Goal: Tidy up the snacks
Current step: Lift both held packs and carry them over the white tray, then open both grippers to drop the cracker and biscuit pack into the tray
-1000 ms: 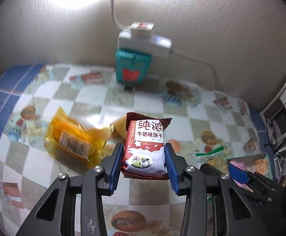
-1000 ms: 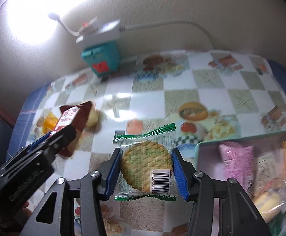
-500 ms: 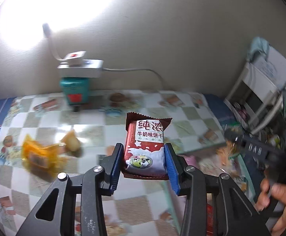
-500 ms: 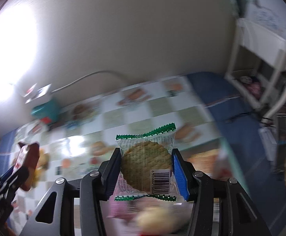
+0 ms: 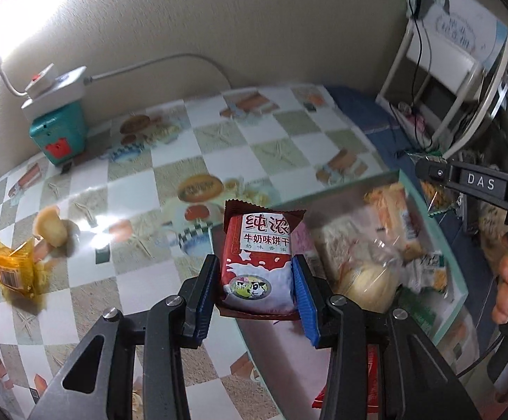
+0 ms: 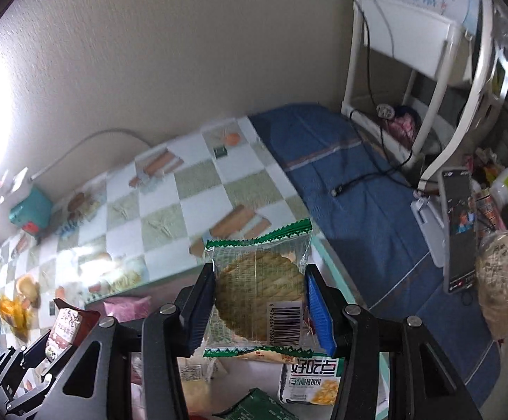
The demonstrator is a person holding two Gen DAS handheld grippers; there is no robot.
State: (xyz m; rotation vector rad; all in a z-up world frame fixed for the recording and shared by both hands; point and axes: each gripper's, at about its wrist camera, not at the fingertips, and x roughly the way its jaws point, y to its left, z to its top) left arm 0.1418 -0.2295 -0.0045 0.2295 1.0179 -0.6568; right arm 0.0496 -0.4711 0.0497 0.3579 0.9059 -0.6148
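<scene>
My left gripper (image 5: 255,281) is shut on a red-brown milk biscuit packet (image 5: 257,262) and holds it over the left edge of a clear snack box (image 5: 444,245) full of packets. My right gripper (image 6: 259,302) is shut on a clear green-edged round cracker packet (image 6: 259,287) and holds it above the same box (image 6: 327,255). The left gripper with its packet also shows in the right wrist view (image 6: 61,329). The right gripper shows at the right of the left wrist view (image 5: 439,189). An orange packet (image 5: 12,273) and a small yellow bun (image 5: 49,231) lie on the checked tablecloth.
A teal box with a white power strip and lamp (image 5: 58,119) stands at the back by the wall. A white rack (image 6: 411,52) and a phone on a stand (image 6: 458,238) are to the right, past the blue cloth edge (image 6: 341,182).
Both grippers have swung right with their packets, from over the tablecloth to over the snack box. The orange packet and bun stay behind on the left.
</scene>
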